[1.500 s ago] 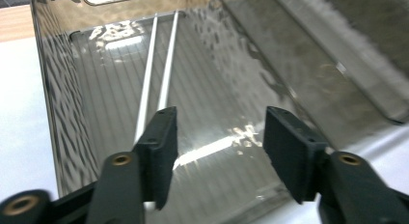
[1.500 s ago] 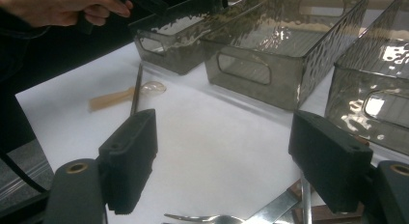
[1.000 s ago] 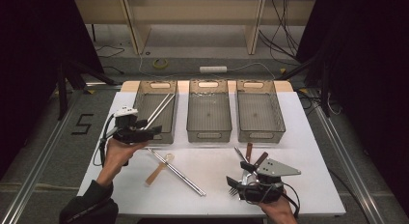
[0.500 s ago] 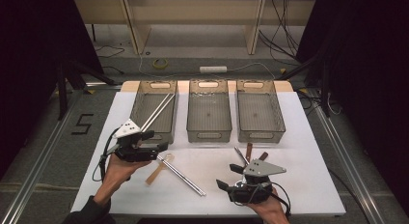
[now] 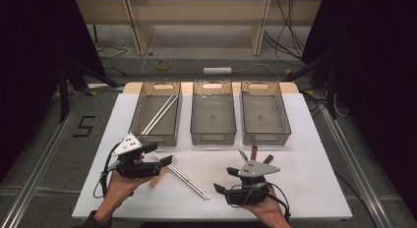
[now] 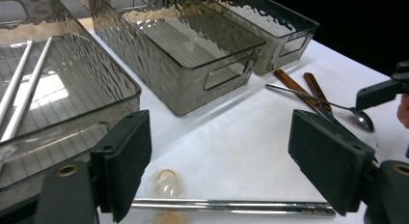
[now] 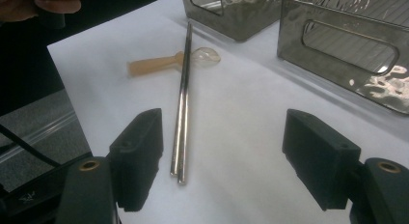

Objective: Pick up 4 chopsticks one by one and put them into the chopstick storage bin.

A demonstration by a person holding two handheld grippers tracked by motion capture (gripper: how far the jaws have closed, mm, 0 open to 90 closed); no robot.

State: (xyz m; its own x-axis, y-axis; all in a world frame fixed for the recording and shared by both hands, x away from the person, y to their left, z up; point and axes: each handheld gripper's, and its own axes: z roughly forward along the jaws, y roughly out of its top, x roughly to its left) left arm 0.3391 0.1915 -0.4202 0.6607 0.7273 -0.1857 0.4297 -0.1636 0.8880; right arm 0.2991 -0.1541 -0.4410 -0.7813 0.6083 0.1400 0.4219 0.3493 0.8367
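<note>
A pair of metal chopsticks (image 5: pixel 189 181) lies slantwise on the white table, crossing a tan-handled spoon (image 5: pixel 156 178) with a clear bowl. My left gripper (image 5: pixel 157 155) hovers just over their far end. Its jaws have just been opening and stand open with nothing between them. The left gripper view has the chopsticks (image 6: pixel 231 207) and the spoon bowl (image 6: pixel 166 183) low between the pads. My right gripper (image 5: pixel 224 180) is open and empty, pointing left at the chopsticks (image 7: pixel 182 103) and spoon (image 7: pixel 159 63).
Three clear bins stand in a row at the back: the left bin (image 5: pixel 140 117) holds two more chopsticks (image 5: pixel 160 115), while the middle bin (image 5: pixel 212 134) and the right bin (image 5: pixel 263 137) look bare. Brown-handled cutlery (image 5: pixel 253 152) and a metal spoon (image 6: pixel 357 115) lie behind the right gripper.
The left gripper has come from the near end of the left bin towards the front edge, down over the chopsticks, with wider jaws. The right gripper has shifted a little to the left.
</note>
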